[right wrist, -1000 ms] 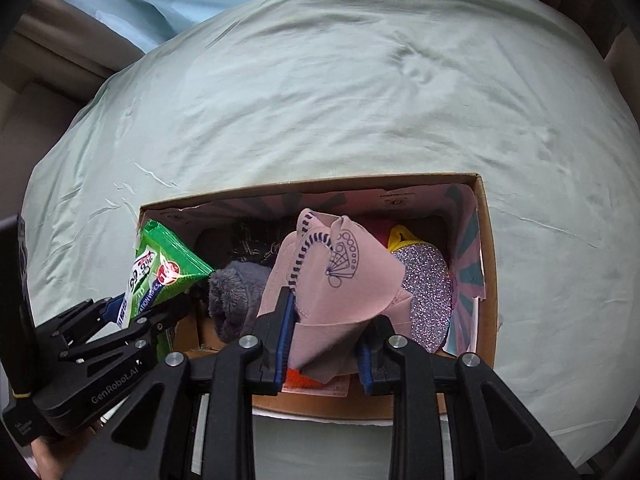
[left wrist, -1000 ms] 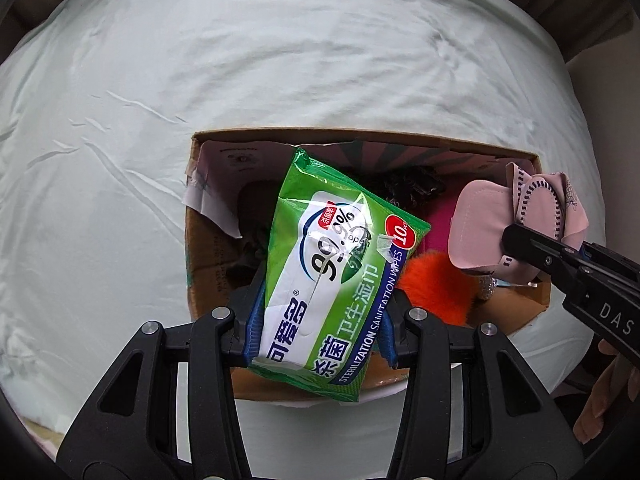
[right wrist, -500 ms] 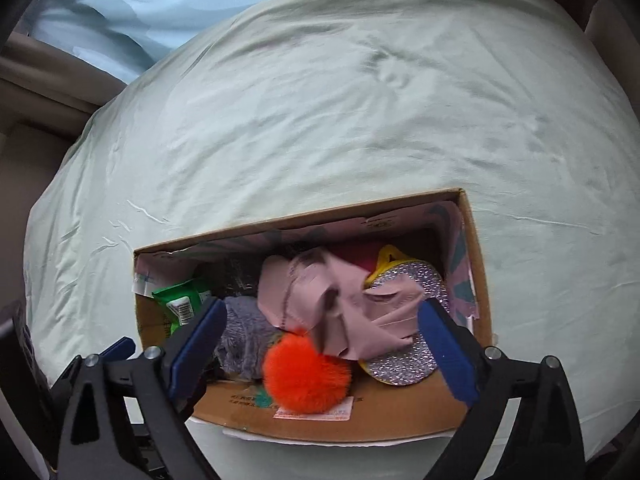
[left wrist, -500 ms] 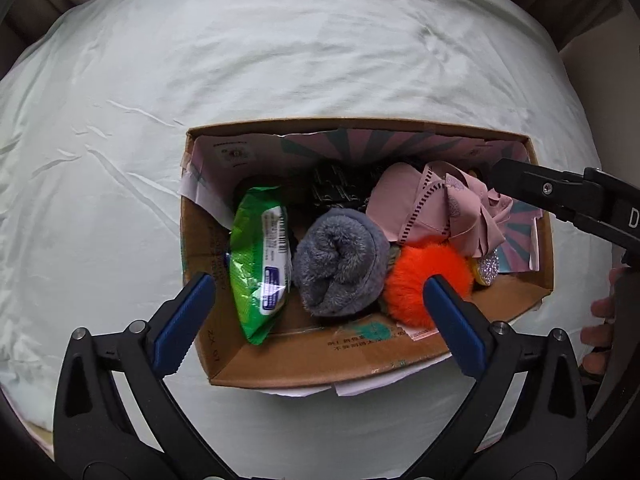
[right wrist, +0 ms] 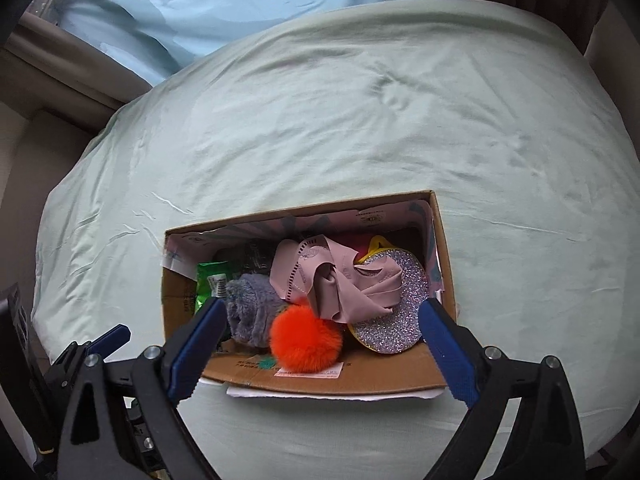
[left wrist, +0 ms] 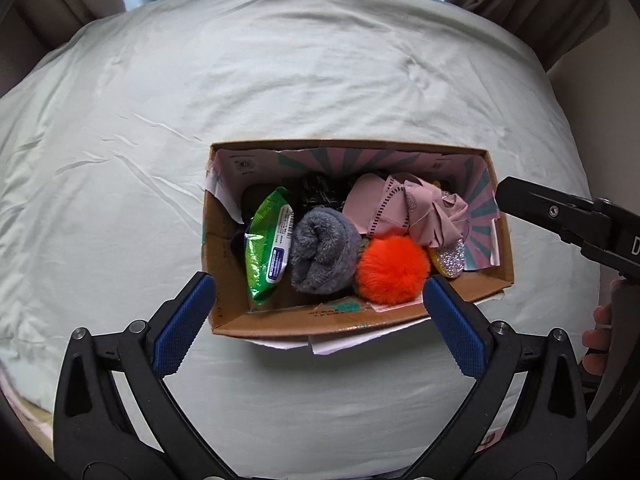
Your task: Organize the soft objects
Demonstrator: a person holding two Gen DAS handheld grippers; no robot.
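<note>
An open cardboard box (left wrist: pixel 224 248) lies on the bed. Inside it are a green wipes pack (left wrist: pixel 266 252), a rolled grey fluffy sock (left wrist: pixel 324 252), an orange pom-pom (left wrist: pixel 392 268), a crumpled pink cloth (left wrist: pixel 404 212) and a glittery silver disc (left wrist: pixel 452 256). My left gripper (left wrist: pixel 318 282) hovers above the box's near wall, open and holding nothing. In the right wrist view the box (right wrist: pixel 180 300) holds the same pink cloth (right wrist: pixel 332 280), pom-pom (right wrist: pixel 306 340) and disc (right wrist: pixel 400 320). My right gripper (right wrist: pixel 323 306) also hangs open and empty above the near wall.
Pale green bedding (left wrist: pixel 320 80) surrounds the box on all sides. A light blue cloth (right wrist: pixel 240 0) and brown curtains (left wrist: pixel 72 8) lie beyond the far edge. Fingers of a person's hand (left wrist: pixel 598 340) show at the right edge. A dark item (left wrist: pixel 320 194) sits at the box's back.
Both grippers opened wide: the left dropped the wipes pack and the right dropped the pink cloth into the box. Both have since risen, so the box looks smaller.
</note>
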